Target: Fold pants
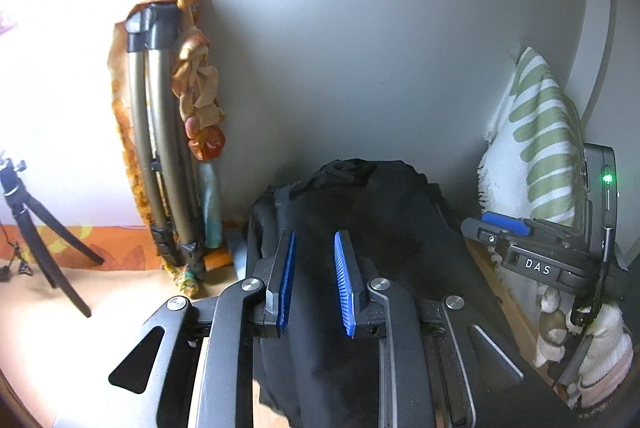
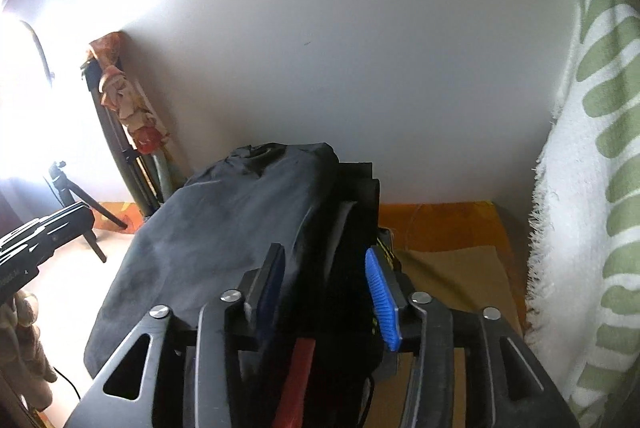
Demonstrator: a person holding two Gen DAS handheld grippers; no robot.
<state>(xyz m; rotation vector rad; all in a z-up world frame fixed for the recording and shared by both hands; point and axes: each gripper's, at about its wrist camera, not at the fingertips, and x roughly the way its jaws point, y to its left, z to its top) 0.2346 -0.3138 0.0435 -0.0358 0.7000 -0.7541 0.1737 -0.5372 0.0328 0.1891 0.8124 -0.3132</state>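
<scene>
The black pants (image 1: 360,228) lie bunched in a folded heap on the tan surface against the grey wall. They also fill the middle of the right wrist view (image 2: 224,236). My left gripper (image 1: 316,272) hovers over the near part of the heap, its blue-padded jaws apart with dark cloth showing between them. My right gripper (image 2: 324,292) is at the heap's right edge, jaws apart around the stacked cloth layers. The right gripper also shows in the left wrist view (image 1: 540,260).
A folded tripod (image 1: 160,148) draped with orange patterned cloth leans on the wall at left. A small black tripod (image 1: 32,228) stands further left. A white and green towel (image 2: 592,188) hangs at right. An orange cloth (image 2: 440,228) covers the surface at the back.
</scene>
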